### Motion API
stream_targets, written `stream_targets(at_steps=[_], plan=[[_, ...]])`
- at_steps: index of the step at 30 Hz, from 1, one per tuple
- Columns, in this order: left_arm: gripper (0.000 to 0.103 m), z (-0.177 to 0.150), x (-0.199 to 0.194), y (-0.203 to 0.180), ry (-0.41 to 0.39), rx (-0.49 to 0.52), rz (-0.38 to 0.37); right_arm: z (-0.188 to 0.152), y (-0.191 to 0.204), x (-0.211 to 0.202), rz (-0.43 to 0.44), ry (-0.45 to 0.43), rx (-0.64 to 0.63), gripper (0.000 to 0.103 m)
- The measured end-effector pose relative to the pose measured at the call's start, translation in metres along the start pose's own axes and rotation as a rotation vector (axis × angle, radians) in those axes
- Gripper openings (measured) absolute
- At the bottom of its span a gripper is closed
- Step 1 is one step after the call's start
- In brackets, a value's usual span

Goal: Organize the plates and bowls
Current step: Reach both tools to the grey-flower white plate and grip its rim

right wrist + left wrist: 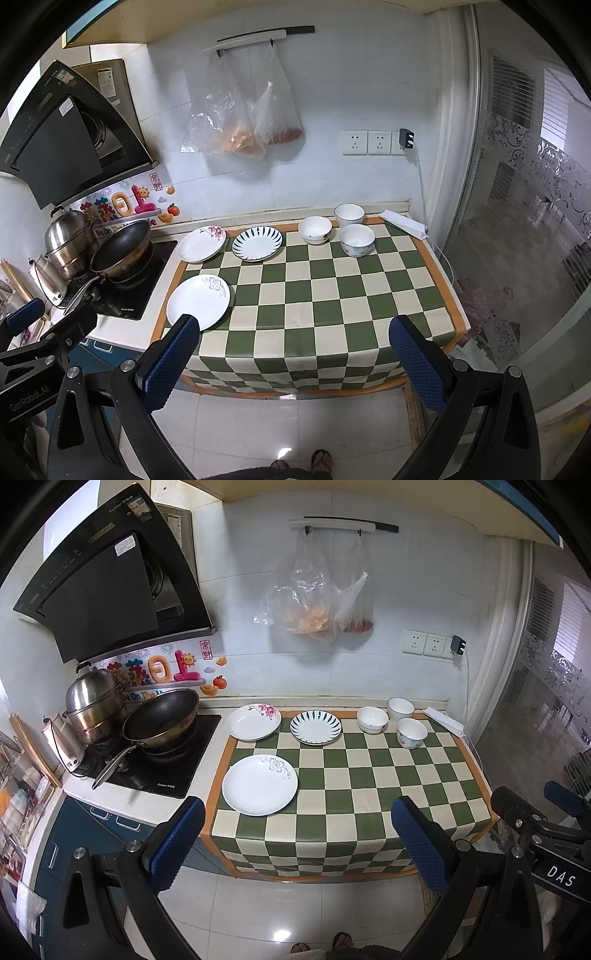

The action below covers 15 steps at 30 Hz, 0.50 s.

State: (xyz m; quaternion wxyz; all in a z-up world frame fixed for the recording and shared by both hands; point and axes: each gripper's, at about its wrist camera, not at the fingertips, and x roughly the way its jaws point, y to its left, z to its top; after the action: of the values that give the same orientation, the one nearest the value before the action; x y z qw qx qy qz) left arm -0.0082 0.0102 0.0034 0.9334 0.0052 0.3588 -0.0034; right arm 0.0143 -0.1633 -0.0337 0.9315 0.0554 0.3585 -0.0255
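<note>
Three plates lie on the green checked cloth (pixel 369 794): a white plate with a grey flower (pixel 259 785) at front left, a pink-flowered plate (pixel 253 722) at back left, and a blue-striped plate (pixel 316 727) beside it. Three white bowls (pixel 372 719) (pixel 400 709) (pixel 411 732) stand at back right. The same plates (pixel 198 302) (pixel 201 243) (pixel 257 243) and bowls (pixel 314 229) (pixel 349 215) (pixel 357 240) show in the right wrist view. My left gripper (pixel 299 843) and right gripper (pixel 295 363) are open and empty, held off the counter's front edge.
A hob at the left holds a wok (pixel 160 718), a steel pot (pixel 94 705) and a kettle (pixel 62 742). Plastic bags (pixel 314 598) hang on the wall. A folded white cloth (pixel 443 720) lies at back right. A glass door (pixel 517 240) stands at the right.
</note>
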Motion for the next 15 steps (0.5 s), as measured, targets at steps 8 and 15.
stream_targets(at_steps=[8,15], plan=[[0.103,0.006,0.039,0.005,0.056,-0.044,0.092,0.003,-0.016,0.048,0.082,0.048,0.009,0.103],[0.103,-0.004,0.122,0.039,0.176,-0.116,0.233,-0.006,-0.003,0.157,0.217,0.212,-0.030,0.103]])
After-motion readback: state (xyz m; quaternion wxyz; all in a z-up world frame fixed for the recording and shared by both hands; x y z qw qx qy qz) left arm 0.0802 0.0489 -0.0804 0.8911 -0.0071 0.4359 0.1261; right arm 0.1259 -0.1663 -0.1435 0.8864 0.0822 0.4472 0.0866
